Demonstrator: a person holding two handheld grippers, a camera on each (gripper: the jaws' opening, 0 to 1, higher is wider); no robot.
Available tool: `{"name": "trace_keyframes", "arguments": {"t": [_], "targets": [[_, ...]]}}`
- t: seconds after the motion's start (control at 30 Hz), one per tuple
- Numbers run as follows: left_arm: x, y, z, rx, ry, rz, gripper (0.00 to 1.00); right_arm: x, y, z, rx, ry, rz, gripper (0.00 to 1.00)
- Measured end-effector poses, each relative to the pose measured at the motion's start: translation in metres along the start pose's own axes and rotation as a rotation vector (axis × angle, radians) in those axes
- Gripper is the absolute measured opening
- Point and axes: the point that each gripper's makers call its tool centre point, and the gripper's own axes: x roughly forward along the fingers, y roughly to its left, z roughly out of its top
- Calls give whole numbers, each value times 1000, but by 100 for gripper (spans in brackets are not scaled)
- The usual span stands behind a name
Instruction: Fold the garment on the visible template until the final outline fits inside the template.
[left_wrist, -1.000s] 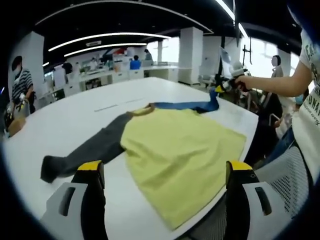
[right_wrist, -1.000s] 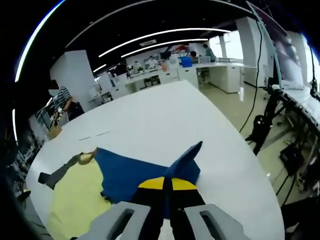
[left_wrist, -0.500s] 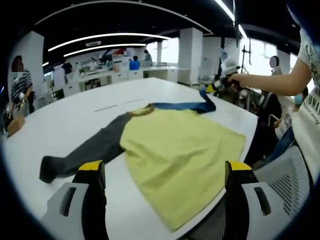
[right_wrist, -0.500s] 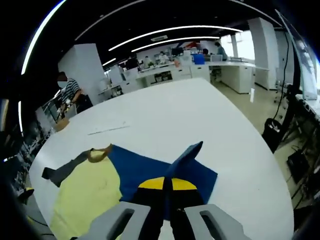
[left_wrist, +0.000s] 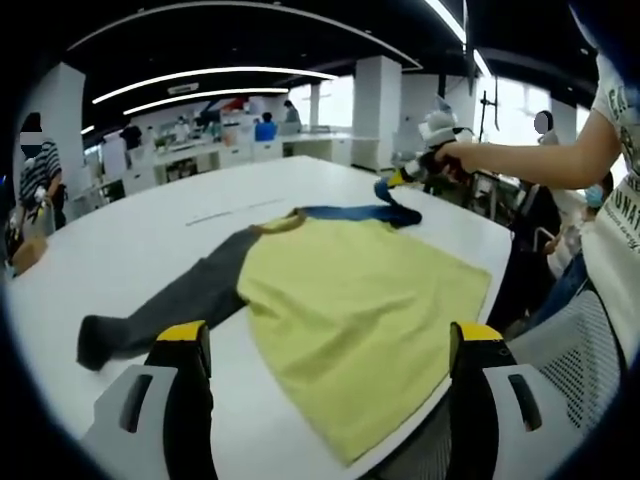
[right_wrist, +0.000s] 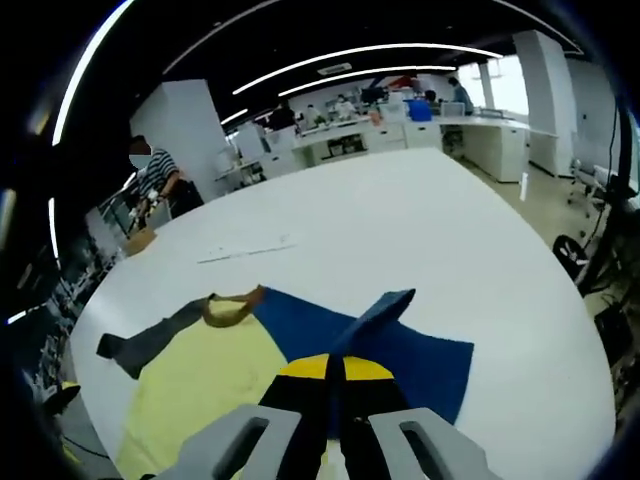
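Right tool (right_wrist: 333, 385) is clamped on the blue sleeve (right_wrist: 375, 318), lifting it over the yellow garment (left_wrist: 360, 310) for an inward fold. Left tool (left_wrist: 325, 345) hangs open and empty above the desk (left_wrist: 150, 240).

**Right gripper clamped and lifted, left gripper spread wide**

In the left gripper view, the left gripper (left_wrist: 330, 345) rides low with its two yellow-tipped jaws set far apart and nothing between them. The person's bare right forearm (left_wrist: 545, 160) reaches in from the right edge, stretched out nearly level, its hand (left_wrist: 462, 157) wrapped around the right gripper (left_wrist: 398, 179), which is held raised. In the right gripper view, the right gripper (right_wrist: 334, 368) has its jaws pressed together, pinching a blue sleeve (right_wrist: 375, 312).
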Motion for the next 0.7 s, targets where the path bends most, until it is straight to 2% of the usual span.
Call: {"name": "trace_keyframes", "arguments": {"t": [0.13,0.3,0.6,0.7], "targets": [[0,2,3,-9,-24,12,96,10,19,-6,-12,28,33,0],[-2,2,2,-2,-20,10,96,20,40,-9,2,43,65,0],[0,1,1,-6,-16,6,95,36,74,-3,39,38,113,0],[0,0,1,-2,-16,3,93,41,85,1,78,34,136,0]]}}
